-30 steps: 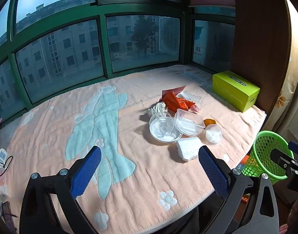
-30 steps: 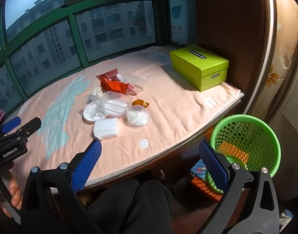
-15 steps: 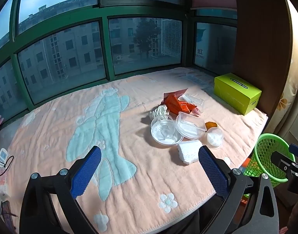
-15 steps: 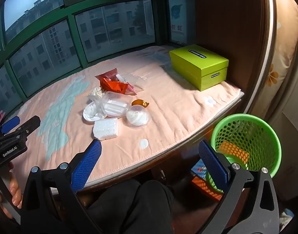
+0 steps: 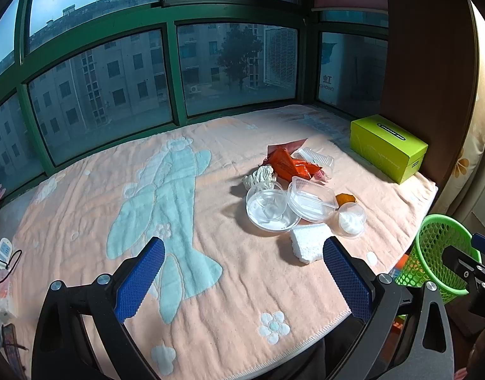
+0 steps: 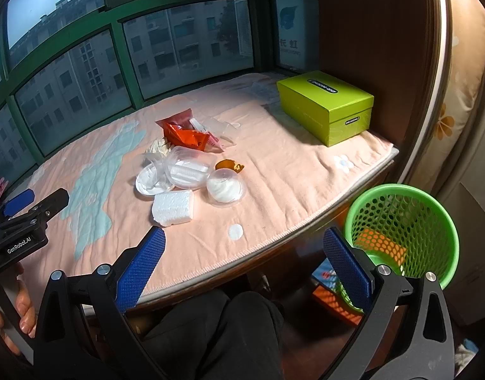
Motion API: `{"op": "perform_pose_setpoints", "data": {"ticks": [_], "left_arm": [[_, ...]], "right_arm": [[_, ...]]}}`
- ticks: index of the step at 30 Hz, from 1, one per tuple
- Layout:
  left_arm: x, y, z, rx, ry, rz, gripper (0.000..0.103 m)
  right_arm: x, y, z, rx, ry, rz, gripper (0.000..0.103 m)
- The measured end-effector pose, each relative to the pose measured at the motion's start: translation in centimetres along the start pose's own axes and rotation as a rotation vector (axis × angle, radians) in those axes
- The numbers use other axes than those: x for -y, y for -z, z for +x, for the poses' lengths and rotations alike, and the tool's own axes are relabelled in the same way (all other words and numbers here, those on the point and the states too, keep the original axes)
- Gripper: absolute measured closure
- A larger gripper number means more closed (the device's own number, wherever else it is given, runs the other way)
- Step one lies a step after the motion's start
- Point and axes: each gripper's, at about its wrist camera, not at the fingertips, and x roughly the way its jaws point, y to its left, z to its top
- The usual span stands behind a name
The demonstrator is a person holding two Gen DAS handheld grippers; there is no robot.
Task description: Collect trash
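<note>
- Currently both the left tool (image 5: 244,274) and right tool (image 6: 244,274) gape wide, holding nothing.
- Trash, including a foam block (image 6: 173,207), lies clustered on the blanket-covered counter (image 6: 290,171).
- Green basket (image 6: 404,231) stands beside the counter's edge.

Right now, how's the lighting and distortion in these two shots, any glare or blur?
Left wrist view: fisheye bends the window frame; sunlight falls on the blanket, and the foam block casts a sharp shadow.
Right wrist view: the curtain is overexposed; the green basket is sharp; dark vignette in the corners.
</note>
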Motion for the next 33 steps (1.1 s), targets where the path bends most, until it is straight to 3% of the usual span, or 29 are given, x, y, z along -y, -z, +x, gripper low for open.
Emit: {"op": "perform_pose_setpoints", "data": {"ticks": [33], "left_arm": [[-0.26, -0.19, 0.57, -0.017, 0.001, -0.010, 0.006]], "right_arm": [[0.00, 0.27, 0.48, -0.018, -0.007, 0.006, 0.005]]}}
